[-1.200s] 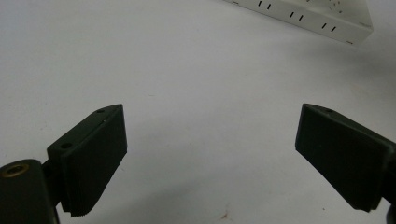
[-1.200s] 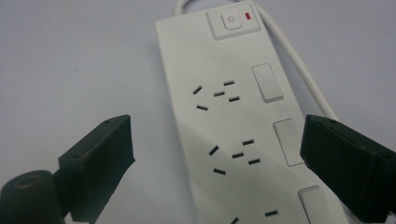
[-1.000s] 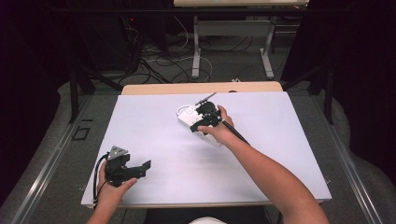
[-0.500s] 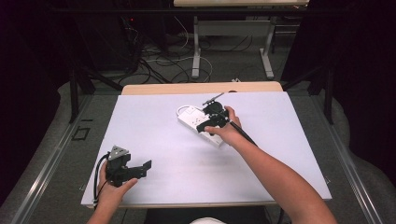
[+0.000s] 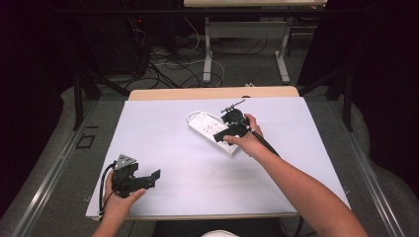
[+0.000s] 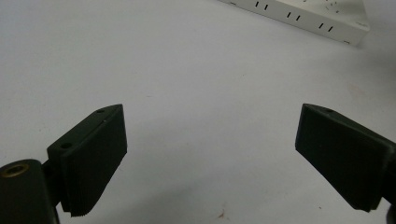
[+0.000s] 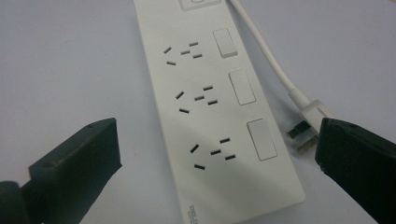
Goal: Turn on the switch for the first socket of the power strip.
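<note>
A white power strip (image 5: pixel 210 129) lies slantwise on the white table top (image 5: pixel 163 143), right of centre. In the right gripper view the strip (image 7: pixel 210 112) shows three socket groups and three rocker switches, with its white cable (image 7: pixel 261 46) and plug (image 7: pixel 306 135) beside it. My right gripper (image 5: pixel 228 132) hovers over the strip's near end, and its jaws (image 7: pixel 217 163) stand wide open on either side of the strip, holding nothing. My left gripper (image 5: pixel 148 180) rests at the front left, open and empty (image 6: pixel 210 154), far from the strip (image 6: pixel 303 18).
A wooden table edge (image 5: pixel 212 93) runs behind the white top. Beyond it are desk legs (image 5: pixel 209 54) and loose cables (image 5: pixel 168 64) on the dark floor. The right forearm (image 5: pixel 301 187) crosses the table's front right.
My right gripper has slid a little to the right along the power strip, uncovering more of its far end. The left gripper has stayed put.
</note>
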Demonstrator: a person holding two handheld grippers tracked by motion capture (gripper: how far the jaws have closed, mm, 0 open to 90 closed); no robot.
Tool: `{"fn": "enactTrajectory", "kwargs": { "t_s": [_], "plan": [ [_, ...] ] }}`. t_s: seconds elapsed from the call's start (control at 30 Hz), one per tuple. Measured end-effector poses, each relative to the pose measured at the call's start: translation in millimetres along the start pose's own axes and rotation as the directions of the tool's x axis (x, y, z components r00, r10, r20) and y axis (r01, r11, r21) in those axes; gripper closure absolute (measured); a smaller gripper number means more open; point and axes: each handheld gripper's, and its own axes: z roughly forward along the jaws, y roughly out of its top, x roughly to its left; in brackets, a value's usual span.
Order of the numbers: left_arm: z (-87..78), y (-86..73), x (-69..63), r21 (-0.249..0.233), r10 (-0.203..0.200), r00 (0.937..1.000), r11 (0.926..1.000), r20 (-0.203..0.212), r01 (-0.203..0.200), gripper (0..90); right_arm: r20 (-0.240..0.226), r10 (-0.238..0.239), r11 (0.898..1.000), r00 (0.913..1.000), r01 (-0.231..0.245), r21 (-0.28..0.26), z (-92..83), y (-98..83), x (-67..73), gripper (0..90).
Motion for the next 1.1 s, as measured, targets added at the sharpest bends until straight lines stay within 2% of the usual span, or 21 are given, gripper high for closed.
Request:
{"fn": "enactTrajectory", "kwargs": {
  "t_s": [0.23,0.37,0.63,0.67,0.83,1.1],
  "plan": [
    [-0.1,0.6,0.1,0.012,0.008,1.0000,0.9999,0.004,-0.008,8.7,-0.015,0.004,1.000,0.9999,-0.005,-0.014,-12.0,-9.1,-4.4,0.0],
    [-0.2,0.9,0.3,0.018,0.013,0.9999,0.9997,0.005,-0.013,8.7,-0.024,0.026,0.999,0.9994,-0.027,-0.024,-20.0,-14.6,-9.0,0.0],
    [1.5,0.9,-1.4,0.006,0.007,1.0000,1.0000,0.002,-0.007,8.7,-0.022,0.040,0.999,0.9990,-0.041,-0.031,-34.7,-26.0,-17.9,0.0],
    [1.5,0.9,-1.4,0.006,0.008,1.0000,0.9999,0.002,-0.008,8.7,-0.033,0.055,0.998,0.9980,-0.056,-0.040,-36.3,-27.2,-17.9,0.0],
    [1.7,1.0,-1.5,0.008,0.010,1.0000,0.9999,0.001,-0.010,8.6,-0.026,0.047,0.997,0.9985,-0.049,-0.056,-44.8,-35.0,-24.7,0.0],
    [2.1,1.1,-2.0,0.006,0.010,0.9999,0.9999,0.003,-0.010,8.7,-0.038,0.063,0.995,0.9973,-0.066,-0.077,-55.8,-47.6,-29.3,0.0]
  ]
}}
